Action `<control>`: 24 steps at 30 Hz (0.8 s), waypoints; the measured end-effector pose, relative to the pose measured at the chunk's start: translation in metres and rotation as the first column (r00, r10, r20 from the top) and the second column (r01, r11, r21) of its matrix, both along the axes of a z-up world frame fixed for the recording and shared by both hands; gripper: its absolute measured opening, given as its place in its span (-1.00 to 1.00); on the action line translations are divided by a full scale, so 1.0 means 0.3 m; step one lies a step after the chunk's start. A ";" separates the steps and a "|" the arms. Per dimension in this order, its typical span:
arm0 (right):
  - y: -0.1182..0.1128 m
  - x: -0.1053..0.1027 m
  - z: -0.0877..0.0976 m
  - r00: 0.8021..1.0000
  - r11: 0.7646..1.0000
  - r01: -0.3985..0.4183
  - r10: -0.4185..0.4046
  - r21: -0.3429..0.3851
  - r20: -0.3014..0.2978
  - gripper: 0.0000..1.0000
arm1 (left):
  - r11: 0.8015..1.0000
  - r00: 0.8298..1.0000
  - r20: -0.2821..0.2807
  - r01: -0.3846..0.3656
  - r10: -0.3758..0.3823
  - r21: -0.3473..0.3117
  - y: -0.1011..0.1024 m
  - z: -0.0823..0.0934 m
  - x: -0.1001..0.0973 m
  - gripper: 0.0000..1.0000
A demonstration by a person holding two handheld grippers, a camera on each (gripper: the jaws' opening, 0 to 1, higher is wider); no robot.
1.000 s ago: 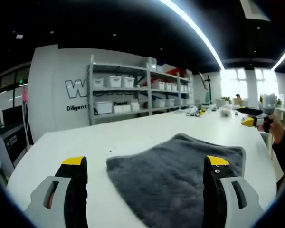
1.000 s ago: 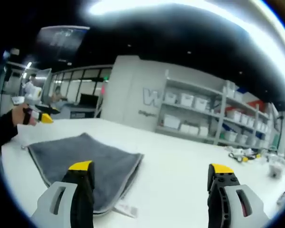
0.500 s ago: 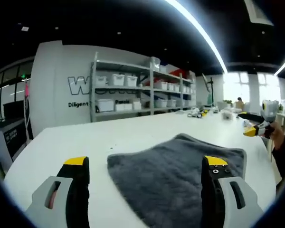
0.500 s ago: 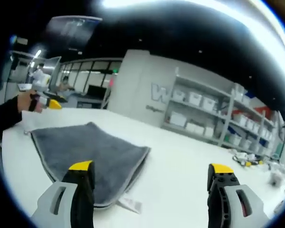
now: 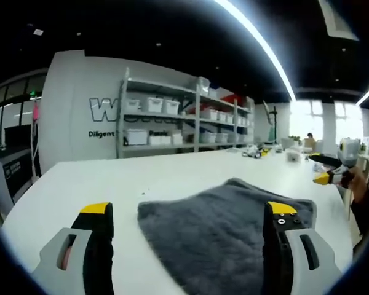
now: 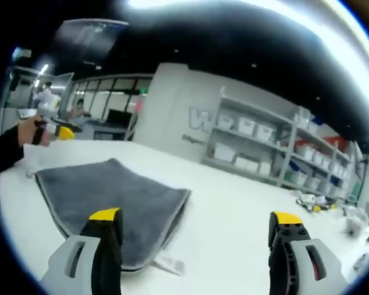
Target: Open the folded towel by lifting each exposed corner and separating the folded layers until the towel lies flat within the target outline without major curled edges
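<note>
Hovering wide open, empty: left hand-held gripper [image 5: 187,215] and right hand-held gripper [image 6: 194,221]. Lying folded on desk [image 5: 80,184], at 12 o'clock of left: towel [image 5: 221,221].

White table [image 5: 80,184], grey towel [image 5: 221,227] lying on it (folded), small items at far end

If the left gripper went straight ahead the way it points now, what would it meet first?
Probably the grey towel: it lies on the white table right ahead of the open left gripper, between its jaws. Depth is hard to judge; a level path might pass above it.
</note>
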State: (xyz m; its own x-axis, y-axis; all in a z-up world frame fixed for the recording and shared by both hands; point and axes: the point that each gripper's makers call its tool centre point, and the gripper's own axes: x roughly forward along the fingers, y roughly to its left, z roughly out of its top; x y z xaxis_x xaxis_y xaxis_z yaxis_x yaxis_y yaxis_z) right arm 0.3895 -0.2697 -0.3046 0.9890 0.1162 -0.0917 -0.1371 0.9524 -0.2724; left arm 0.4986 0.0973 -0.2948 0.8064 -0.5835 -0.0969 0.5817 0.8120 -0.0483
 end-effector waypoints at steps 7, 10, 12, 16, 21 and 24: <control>0.021 -0.046 -0.028 1.000 0.997 0.017 -0.017 -0.075 -0.005 0.99 | 0.998 0.998 0.001 0.065 -0.065 -0.012 -0.026 0.137 -0.020 0.91; -0.011 -0.061 -0.009 0.996 0.996 0.079 -0.077 -0.047 0.039 0.99 | 0.991 0.994 0.043 0.101 -0.105 0.092 -0.084 0.217 -0.033 0.91; 0.000 -0.072 -0.011 0.996 0.996 0.074 -0.072 -0.046 0.047 0.99 | 0.983 0.991 0.059 0.115 -0.124 0.143 -0.112 0.247 -0.037 0.92; -0.018 -0.079 -0.009 0.996 0.996 0.070 -0.067 -0.047 0.052 0.99 | 0.955 0.983 0.073 0.146 -0.170 0.257 -0.176 0.302 -0.026 0.93; -0.035 -0.112 0.016 0.995 0.996 0.076 -0.073 -0.040 0.072 0.99 | 0.925 0.976 0.150 0.094 -0.159 0.369 -0.218 0.390 0.028 0.69; -0.034 -0.128 0.017 0.993 0.996 0.079 -0.075 -0.038 0.093 0.98 | 0.919 0.970 0.177 0.088 -0.167 0.385 -0.272 0.446 0.042 0.73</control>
